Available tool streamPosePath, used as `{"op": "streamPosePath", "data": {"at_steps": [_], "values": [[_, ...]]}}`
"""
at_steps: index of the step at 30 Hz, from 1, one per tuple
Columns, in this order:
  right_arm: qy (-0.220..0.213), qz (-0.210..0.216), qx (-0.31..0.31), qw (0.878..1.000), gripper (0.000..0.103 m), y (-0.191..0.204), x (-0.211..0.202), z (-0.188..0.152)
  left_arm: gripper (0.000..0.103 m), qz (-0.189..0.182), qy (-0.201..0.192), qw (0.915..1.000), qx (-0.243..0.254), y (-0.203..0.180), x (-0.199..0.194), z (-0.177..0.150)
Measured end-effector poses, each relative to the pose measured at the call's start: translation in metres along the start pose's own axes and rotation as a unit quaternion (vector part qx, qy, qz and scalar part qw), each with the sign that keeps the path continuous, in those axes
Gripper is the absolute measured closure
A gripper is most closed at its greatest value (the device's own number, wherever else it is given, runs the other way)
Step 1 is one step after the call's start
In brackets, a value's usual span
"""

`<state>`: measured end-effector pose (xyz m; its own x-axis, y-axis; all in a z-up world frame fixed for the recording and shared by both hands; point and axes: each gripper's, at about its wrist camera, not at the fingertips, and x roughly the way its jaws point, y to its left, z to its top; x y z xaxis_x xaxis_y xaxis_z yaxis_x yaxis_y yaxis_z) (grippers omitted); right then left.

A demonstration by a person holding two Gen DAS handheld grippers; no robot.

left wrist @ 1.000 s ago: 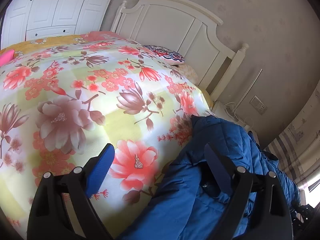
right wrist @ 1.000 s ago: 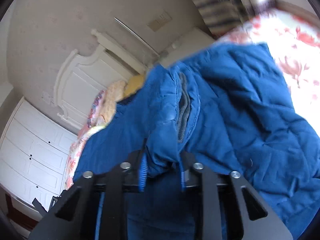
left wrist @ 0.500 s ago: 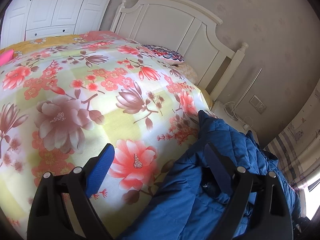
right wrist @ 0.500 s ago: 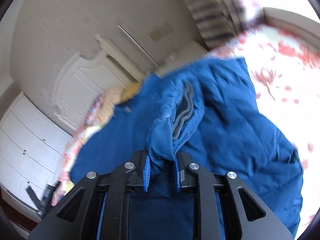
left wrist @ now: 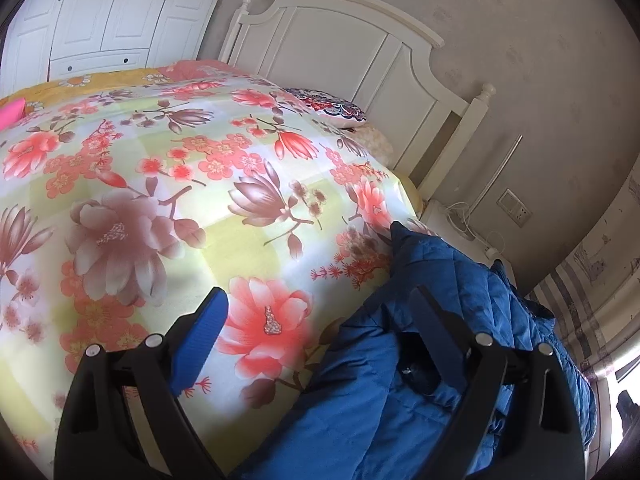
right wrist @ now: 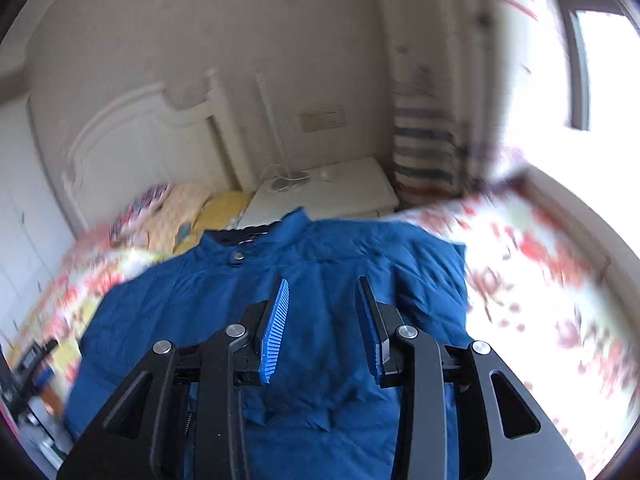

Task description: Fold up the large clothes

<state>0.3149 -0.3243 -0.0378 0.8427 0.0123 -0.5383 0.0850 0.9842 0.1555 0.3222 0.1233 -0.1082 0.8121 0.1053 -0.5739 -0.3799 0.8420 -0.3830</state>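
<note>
Blue jacket (right wrist: 312,320) flat on flowered quilt (left wrist: 168,184), near bed's right edge. Right gripper (right wrist: 323,292) above it, jaws opening, nothing between. Left gripper (left wrist: 320,320) wide, empty, over jacket edge.

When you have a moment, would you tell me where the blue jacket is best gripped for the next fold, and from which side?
Probably the blue jacket at its right edge, where it ends against the floral quilt. Come in from the quilt side, low; that edge looks free and thin enough. The right hand-held gripper is opening, nothing between its pads.
</note>
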Motion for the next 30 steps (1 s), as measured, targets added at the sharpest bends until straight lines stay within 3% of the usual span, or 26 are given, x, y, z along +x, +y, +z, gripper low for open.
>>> {"op": "streamPosePath", "data": {"at_steps": [3,5,7,9,12,15,17,21,25,28,30], "values": [[0.047,0.006,-0.058,0.997,0.063,0.020,0.030,0.001,0.011,0.003,-0.001,1.0000,0.001,0.000,-0.001,-0.001],[0.104,-0.014,-0.082,0.991,0.061,0.017,0.054,-0.012,0.011,0.004,0.001,1.0000,0.001,0.000,0.000,0.000],[0.134,-0.027,-0.082,0.987,0.061,0.004,0.067,-0.027,0.011,0.004,0.000,1.0000,0.002,0.000,-0.001,-0.001],[0.116,0.009,-0.064,0.991,0.061,-0.016,0.066,-0.040,0.011,0.005,-0.006,1.0000,0.004,-0.001,-0.004,-0.001],[0.115,0.019,-0.045,0.992,0.061,-0.025,0.066,-0.042,0.011,-0.007,-0.028,0.9995,0.012,-0.010,-0.019,0.003],[0.118,0.030,-0.033,0.992,0.061,-0.032,0.070,-0.044,0.008,-0.047,-0.031,0.9977,0.038,-0.037,-0.036,0.012],[0.116,0.039,-0.025,0.992,0.061,-0.037,0.070,-0.045,0.005,-0.081,-0.004,0.9936,0.078,-0.069,-0.038,0.016],[0.115,0.044,-0.021,0.992,0.061,-0.034,0.066,-0.043,0.005,-0.099,0.056,0.9797,0.165,-0.125,-0.008,0.004],[0.115,0.045,-0.023,0.992,0.061,-0.035,0.067,-0.044,0.002,-0.035,0.177,0.9568,0.228,-0.146,0.067,-0.043],[0.114,0.043,-0.026,0.992,0.060,-0.035,0.066,-0.043,0.003,-0.017,0.173,0.9542,0.243,-0.151,0.069,-0.048],[0.114,0.044,-0.026,0.992,0.060,-0.035,0.066,-0.043,0.003,-0.034,0.164,0.9615,0.218,-0.155,0.058,-0.031]]}}
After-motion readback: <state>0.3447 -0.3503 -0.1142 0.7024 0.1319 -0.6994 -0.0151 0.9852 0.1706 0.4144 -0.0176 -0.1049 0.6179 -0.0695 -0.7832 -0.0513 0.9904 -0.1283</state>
